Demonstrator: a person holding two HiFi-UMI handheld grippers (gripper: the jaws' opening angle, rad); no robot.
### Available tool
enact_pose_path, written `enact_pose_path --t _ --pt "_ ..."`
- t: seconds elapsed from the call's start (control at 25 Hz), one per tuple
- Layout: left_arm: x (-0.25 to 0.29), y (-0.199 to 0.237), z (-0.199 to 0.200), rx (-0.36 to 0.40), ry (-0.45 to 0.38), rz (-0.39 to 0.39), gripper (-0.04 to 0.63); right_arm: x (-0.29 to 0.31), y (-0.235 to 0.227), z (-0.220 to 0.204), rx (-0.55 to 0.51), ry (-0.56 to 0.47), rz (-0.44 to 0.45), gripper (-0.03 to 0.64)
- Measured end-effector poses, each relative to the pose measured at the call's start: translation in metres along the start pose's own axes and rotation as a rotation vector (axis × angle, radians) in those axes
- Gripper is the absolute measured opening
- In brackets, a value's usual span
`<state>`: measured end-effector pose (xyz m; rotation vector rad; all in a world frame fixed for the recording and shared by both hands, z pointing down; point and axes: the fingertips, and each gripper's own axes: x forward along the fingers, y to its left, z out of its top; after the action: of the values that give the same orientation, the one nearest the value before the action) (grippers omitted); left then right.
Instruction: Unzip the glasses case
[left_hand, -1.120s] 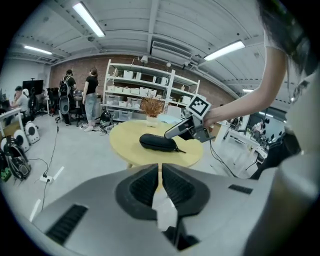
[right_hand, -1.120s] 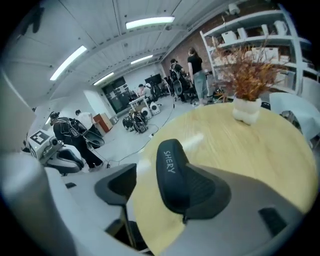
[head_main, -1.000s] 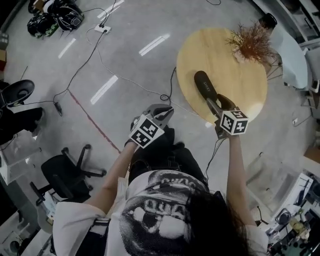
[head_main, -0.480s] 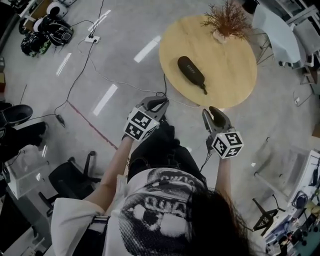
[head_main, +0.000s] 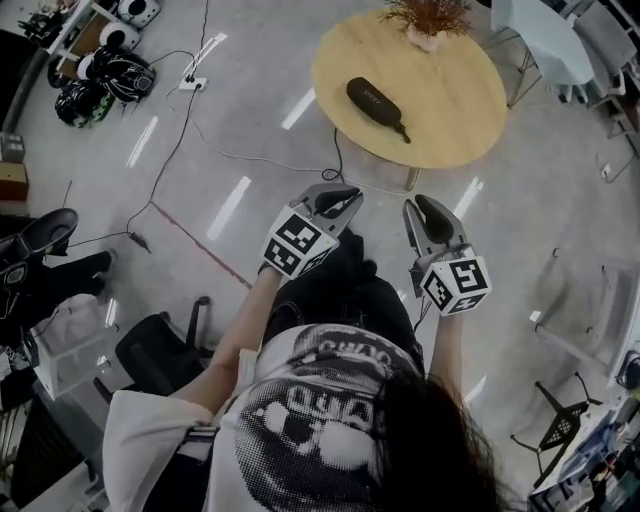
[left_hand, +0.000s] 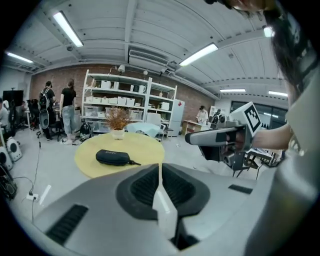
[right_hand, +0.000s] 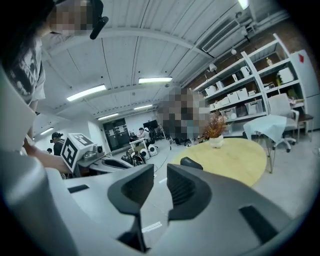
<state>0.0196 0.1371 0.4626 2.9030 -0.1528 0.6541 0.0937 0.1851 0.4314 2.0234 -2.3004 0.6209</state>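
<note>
The black glasses case (head_main: 375, 103) lies zipped on the round wooden table (head_main: 450, 110), with its pull tab toward the table's near edge. Both grippers hang over the floor in front of the person, well short of the table. My left gripper (head_main: 340, 198) is shut with nothing in it; in the left gripper view its jaws (left_hand: 160, 169) meet, and the case (left_hand: 114, 157) lies far ahead. My right gripper (head_main: 424, 210) is closing, with a narrow gap and nothing between its jaws (right_hand: 160, 176). In the right gripper view the case (right_hand: 191, 163) just shows above its jaws.
A potted dry plant (head_main: 430, 15) stands at the table's far edge. Cables and a power strip (head_main: 195, 82) cross the floor at left. An office chair (head_main: 160, 350) stands at the person's left, and gear (head_main: 100, 75) lies top left. People (left_hand: 67, 110) stand by shelves.
The right gripper has drawn back from the case's near end to over the floor, and its jaws have narrowed. The left gripper has shifted a little, and the table now lies farther off.
</note>
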Motion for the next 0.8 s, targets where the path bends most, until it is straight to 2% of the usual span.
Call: enact_pose_path --t 0.08,0.2,0.36,0.8 --pt "-0.005 -0.016 -0.001 0.019 0.002 -0.008 0.015 -0.012 0.010 -0.003 -0.005 -0.013 0.004 0.072" --pt "-0.012 -0.038 0.000 0.046 -0.004 -0.029 0.015 -0.026 0.018 -0.008 -0.014 -0.018 0.003 0.016" --pt "-0.016 -0.062 0.001 0.079 0.004 -0.047 0.015 -0.041 0.019 -0.015 -0.020 -0.013 -0.011 -0.012" --pt "-0.019 -0.111 0.011 0.138 0.011 -0.128 0.014 -0.081 0.024 -0.022 -0.033 -0.017 -0.076 -0.013"
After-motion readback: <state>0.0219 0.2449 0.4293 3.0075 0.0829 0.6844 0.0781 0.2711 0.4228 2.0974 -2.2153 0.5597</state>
